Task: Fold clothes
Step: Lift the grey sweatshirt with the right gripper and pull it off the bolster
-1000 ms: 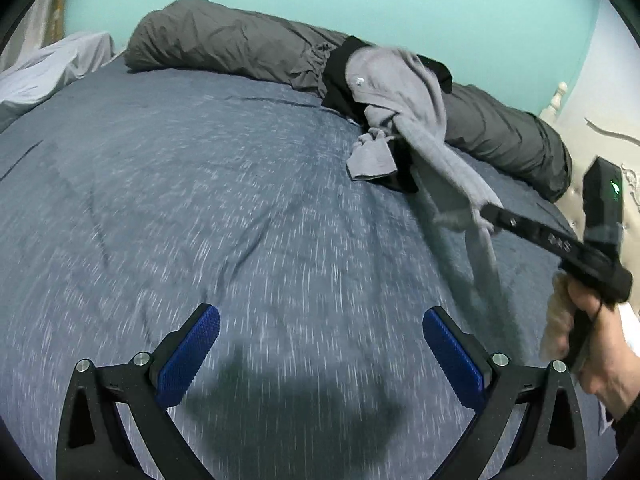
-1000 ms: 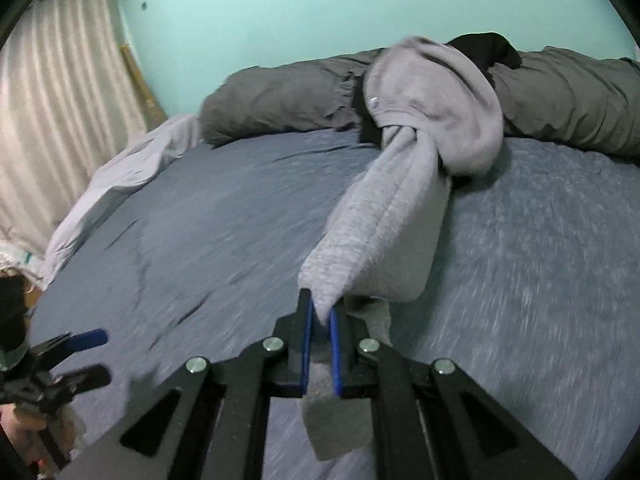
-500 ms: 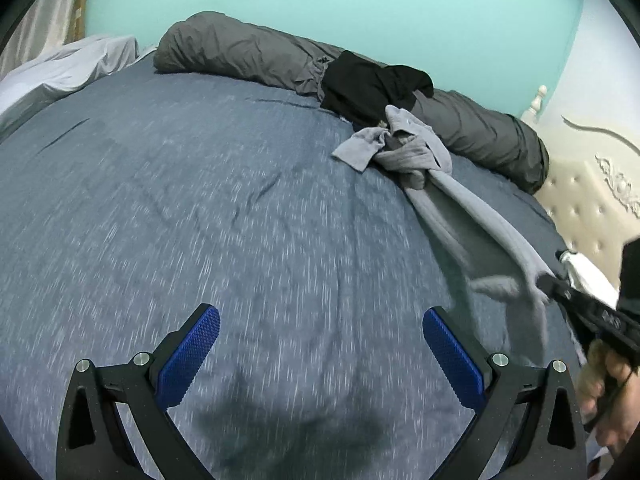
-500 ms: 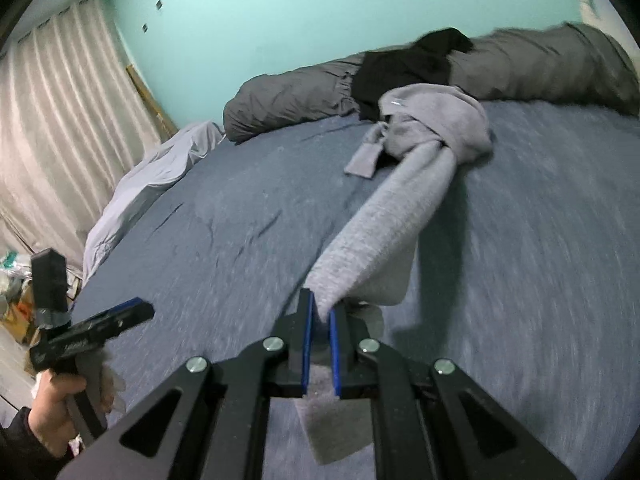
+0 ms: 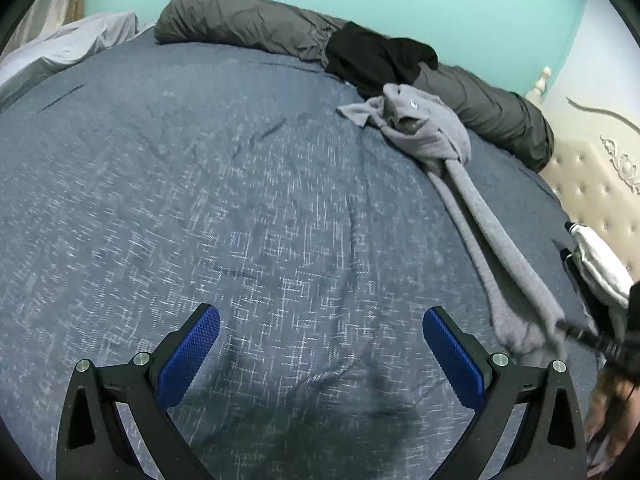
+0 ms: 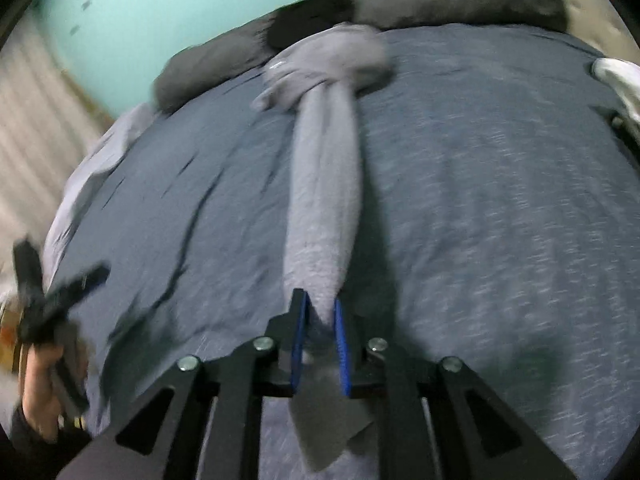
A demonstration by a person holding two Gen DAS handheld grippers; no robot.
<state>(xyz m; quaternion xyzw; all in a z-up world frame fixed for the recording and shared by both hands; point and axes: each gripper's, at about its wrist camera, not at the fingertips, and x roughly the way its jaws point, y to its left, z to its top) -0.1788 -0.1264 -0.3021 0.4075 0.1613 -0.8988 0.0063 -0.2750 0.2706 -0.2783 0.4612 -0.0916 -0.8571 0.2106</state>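
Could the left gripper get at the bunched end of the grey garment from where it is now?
Probably yes: the left gripper is open and only bare blue bedspread lies between it and the grey garment.

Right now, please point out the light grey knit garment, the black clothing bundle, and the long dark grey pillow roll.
light grey knit garment (image 5: pixel 424 128): left wrist view, on its bunched upper part.
black clothing bundle (image 5: pixel 372 56): left wrist view, on its middle folds.
long dark grey pillow roll (image 5: pixel 240 24): left wrist view, on its left half.

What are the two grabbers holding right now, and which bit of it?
The right gripper pinches the grey garment at the end of its long stretched-out part. The left gripper is open and holds nothing.
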